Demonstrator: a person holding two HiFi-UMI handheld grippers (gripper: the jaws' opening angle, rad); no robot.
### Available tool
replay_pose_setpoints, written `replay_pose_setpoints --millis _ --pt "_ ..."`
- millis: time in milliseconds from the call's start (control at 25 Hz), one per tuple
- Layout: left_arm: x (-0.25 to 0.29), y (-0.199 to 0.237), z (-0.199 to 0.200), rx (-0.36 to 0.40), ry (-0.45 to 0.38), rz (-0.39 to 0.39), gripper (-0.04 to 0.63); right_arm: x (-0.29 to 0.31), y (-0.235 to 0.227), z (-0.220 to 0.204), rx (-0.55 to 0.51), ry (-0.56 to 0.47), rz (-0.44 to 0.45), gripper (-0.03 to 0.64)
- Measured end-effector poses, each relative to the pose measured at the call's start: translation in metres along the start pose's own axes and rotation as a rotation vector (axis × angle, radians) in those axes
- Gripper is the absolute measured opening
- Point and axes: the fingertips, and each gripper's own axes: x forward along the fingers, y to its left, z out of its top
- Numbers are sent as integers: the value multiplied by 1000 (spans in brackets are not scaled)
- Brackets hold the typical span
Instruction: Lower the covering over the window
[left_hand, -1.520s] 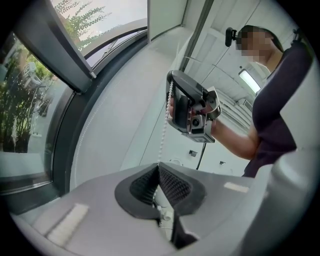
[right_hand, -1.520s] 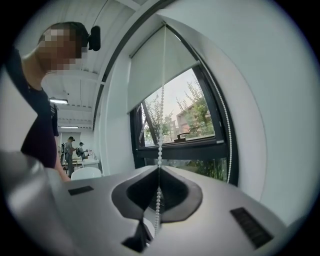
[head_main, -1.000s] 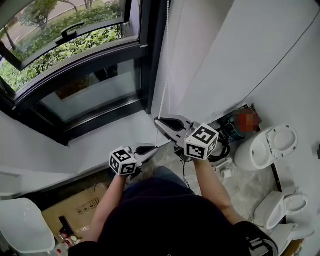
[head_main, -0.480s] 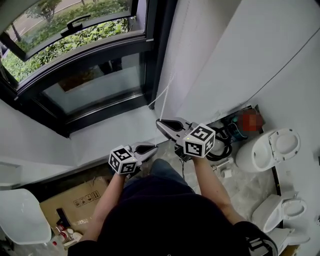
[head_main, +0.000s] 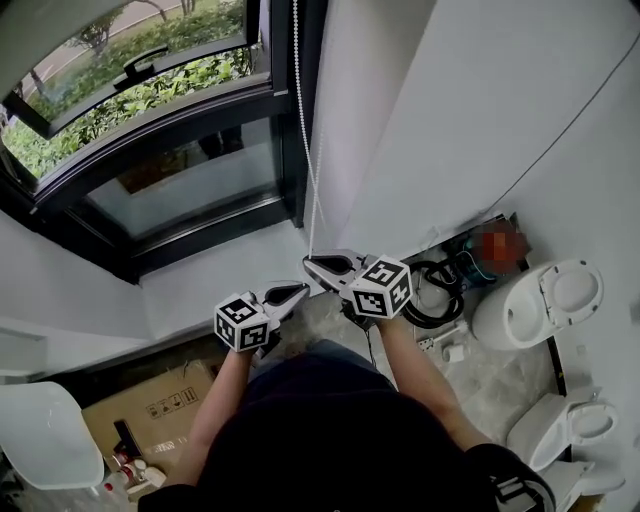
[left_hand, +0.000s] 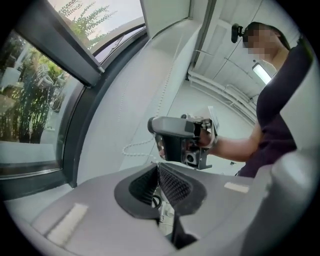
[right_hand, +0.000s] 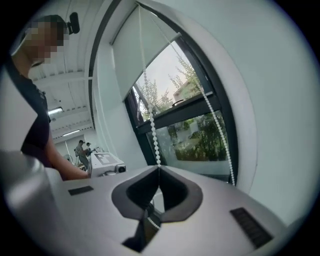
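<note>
Beside the window, bead chain pinched in right tool runs off-frame upward.

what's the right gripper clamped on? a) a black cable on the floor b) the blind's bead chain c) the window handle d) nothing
B: the jaws of the right gripper are closed on the bead chain, which runs straight up from their tips.

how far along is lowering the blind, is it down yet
Done: the right gripper is shut on the bead chain, which runs taut upward from its jaws. In hand: the pull on that chain. Left: nearly all of it. The blind covers only the top, and the window glass below is bare. The left gripper is shut and empty.
</note>
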Motion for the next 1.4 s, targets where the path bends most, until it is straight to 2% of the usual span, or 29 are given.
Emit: replay_pose_setpoints --millis 240,520,640,760,920,1160,1320,1400 --pt "5 -4 11 -5 -25 65 14 -12 -8 -1 -23 36 27 14" --pt "9 -5 22 -14 -103 117 14 -22 -11 -6 -20 -5 75 14" --pt "6 3 36 5 -133 137 15 -15 -14 -5 -8 -21 97 14" --pt "0 3 52 42 -129 157 18 -13 -10 -9 -24 6 111 14" --pt "-3 -7 89 95 -169 120 69 -14 -17 -6 -20 -11 101 14" --pt "-16 -17 117 212 -92 128 107 -9 -21 -9 -17 -6 100 14" --pt "-29 0 110 249 10 219 117 -10 -27 -9 -16 -5 88 14" --pt "-37 10 107 247 9 278 127 -10 -30 -10 -16 -6 82 14"
